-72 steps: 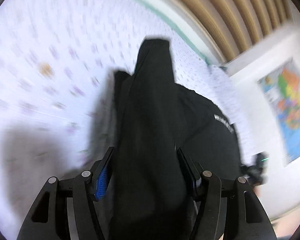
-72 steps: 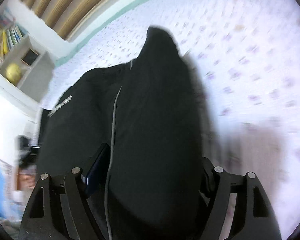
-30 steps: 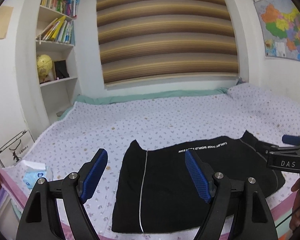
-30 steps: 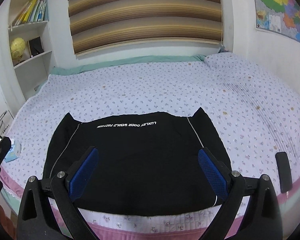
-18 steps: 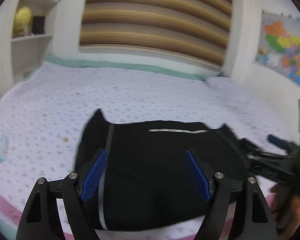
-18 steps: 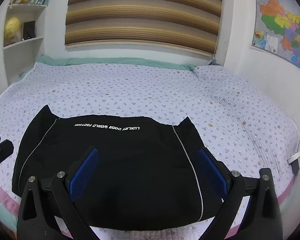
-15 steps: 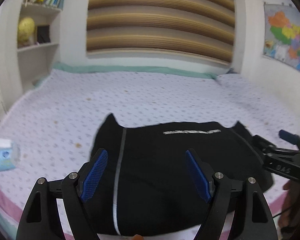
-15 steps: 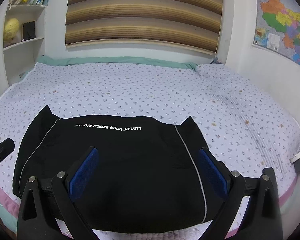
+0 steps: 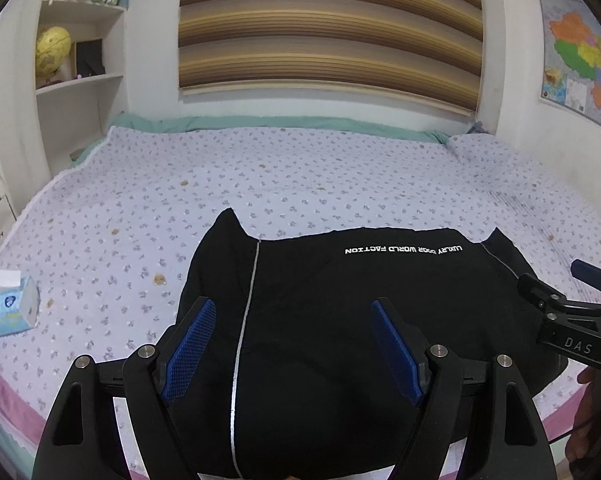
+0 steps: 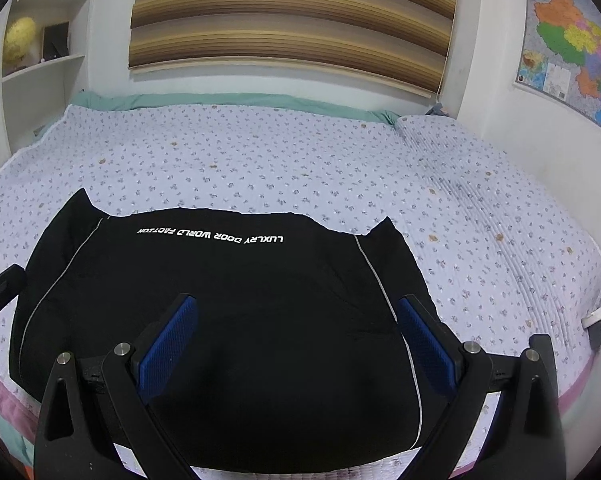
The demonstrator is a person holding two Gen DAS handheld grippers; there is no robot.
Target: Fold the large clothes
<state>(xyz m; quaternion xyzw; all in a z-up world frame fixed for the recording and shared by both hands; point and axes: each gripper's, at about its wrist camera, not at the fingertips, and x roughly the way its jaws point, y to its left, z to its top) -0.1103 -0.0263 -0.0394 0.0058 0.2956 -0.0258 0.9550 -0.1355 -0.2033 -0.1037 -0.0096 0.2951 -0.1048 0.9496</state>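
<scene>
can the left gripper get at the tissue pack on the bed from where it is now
Probably yes. The tissue pack lies alone on the bedspread, left of the black garment, with nothing between it and the open left gripper, which holds nothing. It would need to swing left.

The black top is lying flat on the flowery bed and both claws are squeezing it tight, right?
Not quite. The black top does lie flat on the flowery bed, but both views show the left claw and right claw open, holding nothing.
</scene>
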